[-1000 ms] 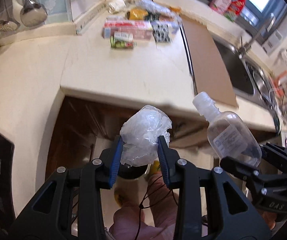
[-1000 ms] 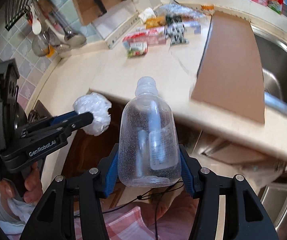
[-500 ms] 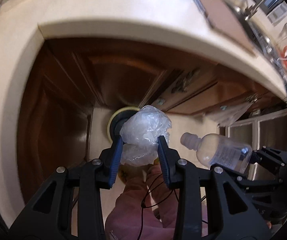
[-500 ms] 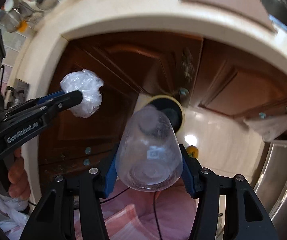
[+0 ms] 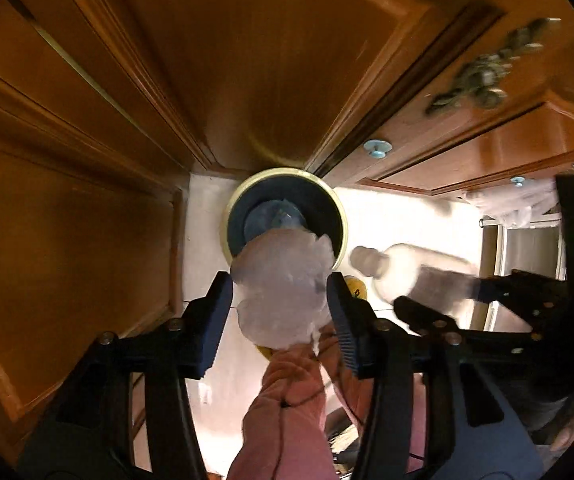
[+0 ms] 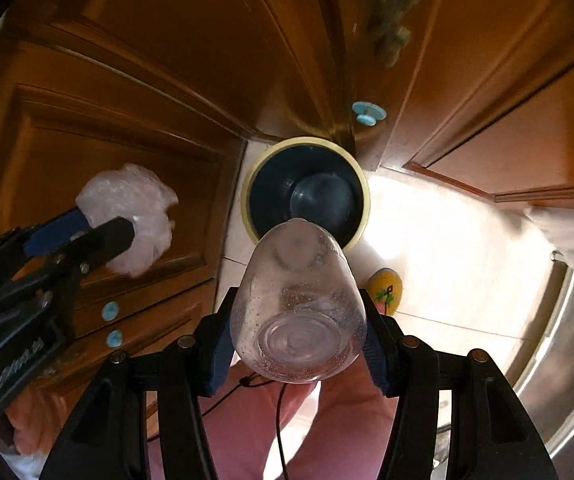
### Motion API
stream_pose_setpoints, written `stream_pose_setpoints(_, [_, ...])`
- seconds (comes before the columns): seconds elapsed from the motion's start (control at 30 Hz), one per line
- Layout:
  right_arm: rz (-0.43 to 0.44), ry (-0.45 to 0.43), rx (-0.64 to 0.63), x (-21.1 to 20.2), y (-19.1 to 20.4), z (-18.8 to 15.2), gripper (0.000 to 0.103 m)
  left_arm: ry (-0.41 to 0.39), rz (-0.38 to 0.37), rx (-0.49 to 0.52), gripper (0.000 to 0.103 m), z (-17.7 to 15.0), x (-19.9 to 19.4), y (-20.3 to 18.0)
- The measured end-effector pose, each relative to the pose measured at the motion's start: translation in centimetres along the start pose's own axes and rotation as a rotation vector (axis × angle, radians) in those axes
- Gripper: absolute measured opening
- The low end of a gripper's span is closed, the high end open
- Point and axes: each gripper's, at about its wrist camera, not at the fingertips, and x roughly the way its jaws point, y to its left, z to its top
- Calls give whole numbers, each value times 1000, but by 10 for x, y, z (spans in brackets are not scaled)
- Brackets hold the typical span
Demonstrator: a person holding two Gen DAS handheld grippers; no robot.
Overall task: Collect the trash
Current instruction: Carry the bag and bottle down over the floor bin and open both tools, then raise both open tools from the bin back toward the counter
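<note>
A round dark-blue trash bin [image 5: 239,220] with a pale yellow rim stands on the floor right under both grippers. My left gripper [image 5: 279,292] points straight down over it and its jaws are opening. A crumpled clear plastic wad [image 5: 283,288] still sits between the blue pads, barely touching them. My right gripper [image 6: 299,312] is shut on a clear empty plastic bottle [image 6: 299,304], neck down toward the bin [image 6: 267,184]. The right wrist view shows the left gripper [image 6: 99,228] and the wad [image 6: 127,208] at left. The left wrist view shows the bottle [image 5: 399,268] at right.
Brown wooden cabinet doors [image 5: 267,60] with small round knobs rise close behind the bin. The floor is pale tile [image 6: 447,240]. A small yellow object [image 6: 385,290] lies beside the bin. A steel appliance front [image 6: 567,360] is at right. The person's pink-clad legs [image 6: 327,420] are below.
Both grippers have dropped from countertop height to just above the bin, carrying wad and bottle. The bottle has tipped neck-down. The left jaws now stand wider around the wad.
</note>
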Motion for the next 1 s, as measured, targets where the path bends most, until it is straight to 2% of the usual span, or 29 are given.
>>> stream_pose_setpoints(0.03, [4,12,1,10,-1,2,58,10,-2,-7,48,3,10,3])
stream_pose_setpoints(0.1, [34,30,11,28,-5,12,67,20,5,-20,49,8,27,7])
stream_pose_setpoints(0.2, [37,12,13,41,-13,26,79,35,7,-29,50,12,42,9])
stream_pose_setpoints(0.23, [38,7,10,42,-18,37,80,41,3,-34,50,13,45,10])
stream_pose_setpoints(0.37, [48,7,9,43,-26,47,80,38,2,-64,50,15,45,12])
stream_pose_setpoints(0.5, [47,-3,-5,36,-32,57,80,5,2,-55,50,14,25,3])
stream_pose_setpoints(0.63, [51,-26,-22,14,-34,51,80,-29,16,-47,50,16,-2,-6])
stream_pose_setpoints(0.87, [64,-80,-28,-45,-27,37,80,-100,-6,-27,50,11,-70,-17])
stream_pose_setpoints(1.0, [65,-112,-45,-88,-17,26,80,-110,-18,-19,50,6,-115,-24])
